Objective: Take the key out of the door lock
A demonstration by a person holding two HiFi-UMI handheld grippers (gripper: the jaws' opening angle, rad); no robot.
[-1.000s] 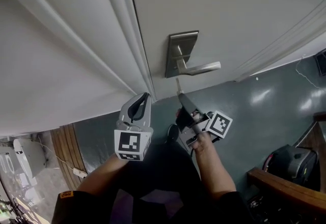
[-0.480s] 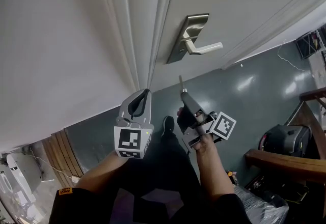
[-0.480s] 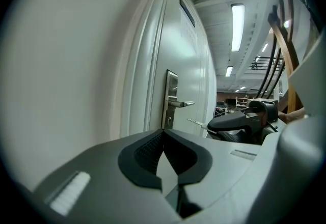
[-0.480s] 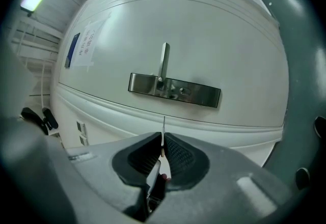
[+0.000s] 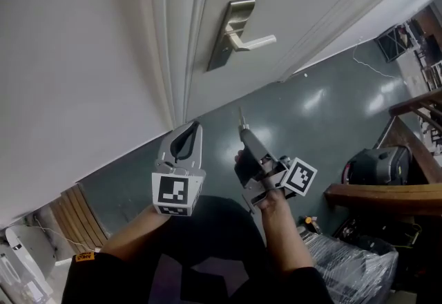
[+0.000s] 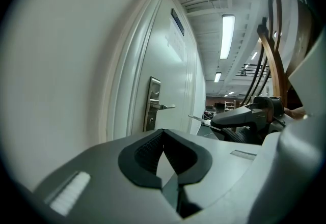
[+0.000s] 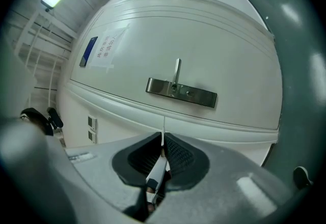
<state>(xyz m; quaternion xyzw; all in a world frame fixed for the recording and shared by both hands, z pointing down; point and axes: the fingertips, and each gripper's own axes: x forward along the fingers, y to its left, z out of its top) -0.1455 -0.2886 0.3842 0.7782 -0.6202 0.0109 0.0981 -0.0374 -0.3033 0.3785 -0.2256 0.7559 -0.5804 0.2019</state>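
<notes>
Since the right tongs (image 5: 246,134) grip the key (image 5: 241,117) clear of the door lock (image 5: 228,34), the task looks done — left tongs (image 5: 193,130) clenched, empty.

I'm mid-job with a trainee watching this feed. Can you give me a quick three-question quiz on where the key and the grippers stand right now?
1. True or false: the key is seated in the lock plate.
2. Fill in: the left gripper's jaws are ____, with nothing between them.
3. What holds the key? A. the left gripper B. the right gripper C. nothing, it hangs in the door

Key:
1. False. The key is clear of the lock plate, out in front of the door.
2. Together.
3. B. Its blade sticks out past the jaws.
</notes>
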